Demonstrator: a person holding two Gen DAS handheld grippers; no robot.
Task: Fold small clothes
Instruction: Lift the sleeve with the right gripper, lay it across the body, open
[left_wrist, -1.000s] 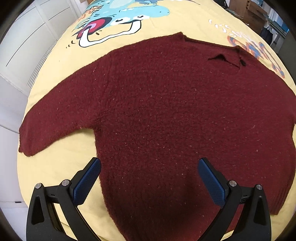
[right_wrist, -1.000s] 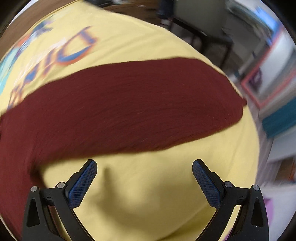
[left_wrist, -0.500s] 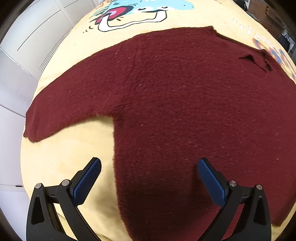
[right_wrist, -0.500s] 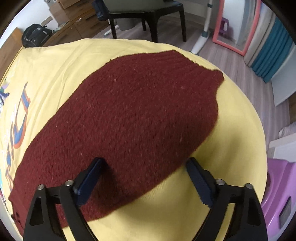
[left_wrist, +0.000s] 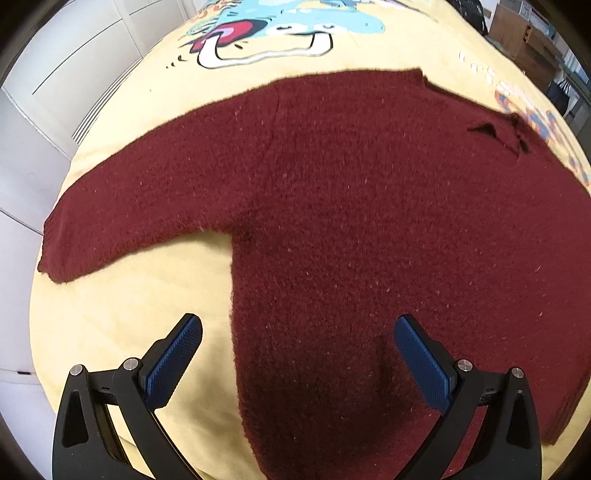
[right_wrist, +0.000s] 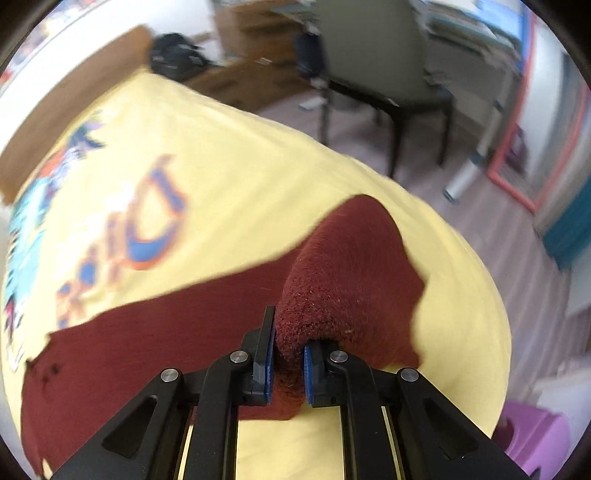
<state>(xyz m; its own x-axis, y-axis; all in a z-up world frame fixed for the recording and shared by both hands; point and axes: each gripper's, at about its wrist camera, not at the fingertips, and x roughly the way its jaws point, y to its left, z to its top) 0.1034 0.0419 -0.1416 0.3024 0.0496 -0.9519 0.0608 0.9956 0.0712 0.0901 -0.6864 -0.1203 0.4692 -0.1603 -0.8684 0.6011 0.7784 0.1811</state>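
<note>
A dark red knitted sweater (left_wrist: 351, 221) lies spread flat on a yellow bedsheet (left_wrist: 122, 306), one sleeve (left_wrist: 122, 218) stretched to the left. My left gripper (left_wrist: 297, 345) hovers open over the sweater's lower left side edge, with its left pad over the sheet and its right pad over the knit. In the right wrist view my right gripper (right_wrist: 289, 354) is shut on the sweater's other sleeve (right_wrist: 351, 266). That sleeve is pinched into a raised fold and lifted off the sheet (right_wrist: 229, 177).
The sheet carries a cartoon print (left_wrist: 280, 33) at the far side and coloured letters (right_wrist: 140, 229). White cabinet doors (left_wrist: 55, 66) stand left of the bed. A dark chair (right_wrist: 380, 66), a black bag (right_wrist: 173, 55), wooden floor and a purple box (right_wrist: 535, 439) lie beyond the bed's edge.
My right gripper came down over the sleeve, closed on it and rose, pulling it into a fold. The left gripper drifted sideways to the sweater's left edge, still open.
</note>
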